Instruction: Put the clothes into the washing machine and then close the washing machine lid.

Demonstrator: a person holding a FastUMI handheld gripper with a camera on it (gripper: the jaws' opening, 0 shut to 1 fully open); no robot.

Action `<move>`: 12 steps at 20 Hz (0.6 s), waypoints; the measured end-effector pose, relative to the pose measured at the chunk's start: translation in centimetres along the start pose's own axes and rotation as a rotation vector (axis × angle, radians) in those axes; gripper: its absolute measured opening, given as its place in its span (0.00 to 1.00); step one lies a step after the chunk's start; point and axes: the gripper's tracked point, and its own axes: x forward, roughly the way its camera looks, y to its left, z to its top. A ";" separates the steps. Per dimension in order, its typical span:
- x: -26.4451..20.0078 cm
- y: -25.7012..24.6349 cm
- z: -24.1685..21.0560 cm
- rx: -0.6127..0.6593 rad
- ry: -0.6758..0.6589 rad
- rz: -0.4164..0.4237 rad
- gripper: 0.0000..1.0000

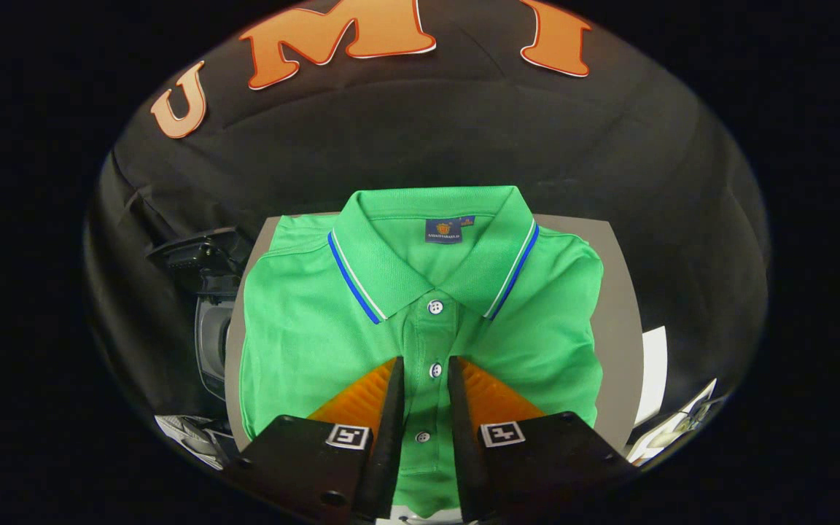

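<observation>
A green polo shirt (303, 335) with a blue-and-white trimmed collar lies folded on a grey table (620, 313), collar away from me. My gripper (426, 361) is down on the shirt's front. Its two fingers stand close together with the button placket pinched up between them, and small creases run out from the fingertips. Two white buttons show in the narrow gap. Left of the table stands a dark and grey machine (208, 306) with a raised black part on top; I cannot tell whether its lid is up.
The booth's black cloth wall hangs behind and around the table. White sheets (655, 372) lie off the table's right edge. A grey shoe-like object (190, 434) sits low on the left, below the machine.
</observation>
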 end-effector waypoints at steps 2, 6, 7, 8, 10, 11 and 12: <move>0.0 0.3 0.1 0.002 0.003 0.014 0.35; -0.1 0.4 0.4 0.009 -0.014 0.021 0.15; -0.1 0.6 0.1 0.006 -0.003 0.021 0.16; -0.3 0.4 0.5 0.012 -0.014 0.019 0.16; 0.0 0.5 0.5 0.021 -0.052 0.034 0.16; -0.3 0.4 0.4 0.025 -0.073 0.043 0.15; -0.3 0.3 0.5 0.034 -0.097 0.055 0.15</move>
